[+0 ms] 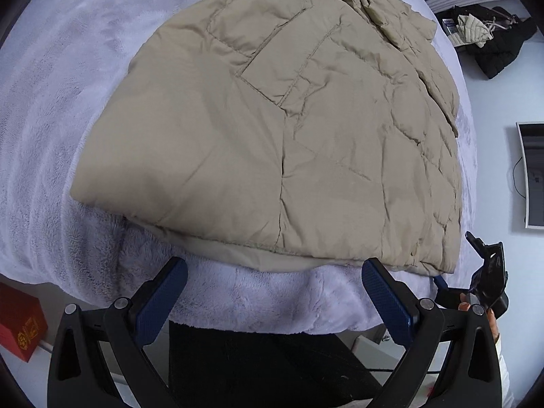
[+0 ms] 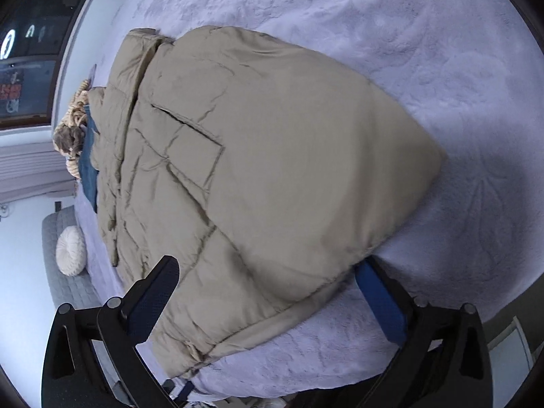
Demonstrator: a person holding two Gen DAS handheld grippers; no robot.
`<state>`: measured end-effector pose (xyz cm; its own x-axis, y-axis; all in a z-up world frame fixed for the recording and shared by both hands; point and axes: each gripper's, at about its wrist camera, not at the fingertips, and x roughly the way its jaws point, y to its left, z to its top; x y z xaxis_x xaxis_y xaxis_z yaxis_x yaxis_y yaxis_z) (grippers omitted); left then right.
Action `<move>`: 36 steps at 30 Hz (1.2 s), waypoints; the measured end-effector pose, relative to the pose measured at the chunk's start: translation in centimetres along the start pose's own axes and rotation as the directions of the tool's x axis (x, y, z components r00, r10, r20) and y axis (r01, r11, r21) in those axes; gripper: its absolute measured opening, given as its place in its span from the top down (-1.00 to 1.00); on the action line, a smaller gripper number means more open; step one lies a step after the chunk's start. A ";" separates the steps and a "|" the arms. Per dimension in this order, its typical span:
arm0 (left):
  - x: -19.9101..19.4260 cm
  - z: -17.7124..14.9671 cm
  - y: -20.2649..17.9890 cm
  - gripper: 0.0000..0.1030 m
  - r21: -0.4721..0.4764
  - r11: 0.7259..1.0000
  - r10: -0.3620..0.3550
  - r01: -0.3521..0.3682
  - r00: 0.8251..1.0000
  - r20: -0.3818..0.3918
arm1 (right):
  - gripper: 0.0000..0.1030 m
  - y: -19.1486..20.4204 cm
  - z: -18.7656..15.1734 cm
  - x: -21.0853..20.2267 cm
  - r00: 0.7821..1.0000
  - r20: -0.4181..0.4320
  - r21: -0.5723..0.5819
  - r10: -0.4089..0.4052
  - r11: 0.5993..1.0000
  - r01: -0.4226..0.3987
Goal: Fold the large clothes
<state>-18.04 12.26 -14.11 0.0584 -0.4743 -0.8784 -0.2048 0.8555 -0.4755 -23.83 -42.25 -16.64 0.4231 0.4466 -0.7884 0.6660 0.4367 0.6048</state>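
Blue-padded left tongs [image 1: 273, 301] spread, empty, just short of hem | right tongs [image 2: 268, 301] spread, straddling hem corner, not pinching | beige quilted puffer jacket [image 1: 272, 142] flat on lilac fleece bed [image 1: 51, 119] | I judge it light, soft, slippery: grip hem corners.

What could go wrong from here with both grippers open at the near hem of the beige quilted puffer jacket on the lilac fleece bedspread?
The left gripper hovers over the lilac fleece bedspread just short of the beige quilted puffer jacket, so closing could pinch fleece, or only the thin lining edge. The right gripper straddles a puffy folded corner and may grab only the top layer. That hem lies at the bed's edge, so the jacket could slide off.
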 end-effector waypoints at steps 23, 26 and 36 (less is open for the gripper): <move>-2.8 5.4 -3.5 0.71 0.085 0.994 -0.078 0.062 0.977 0.199 | 0.65 -0.8 0.5 0.3 0.974 -0.058 0.127 0.218 0.969 -0.210; -3.5 5.3 -3.8 0.71 0.119 0.992 -0.061 0.037 0.976 0.211 | 0.82 -0.1 0.4 -0.3 0.983 -0.045 0.082 0.177 0.982 -0.173; -9.3 8.1 -6.7 0.71 0.177 0.984 -0.093 0.035 0.939 0.331 | 0.84 6.7 2.6 -3.9 0.991 -0.035 -0.153 0.127 0.979 -0.131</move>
<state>-9.33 12.56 -3.16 0.3975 -0.4557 -0.7964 -0.0268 0.8618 -0.5065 -19.41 -43.15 -9.81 0.4825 0.5260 -0.7004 0.5024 0.4888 0.7132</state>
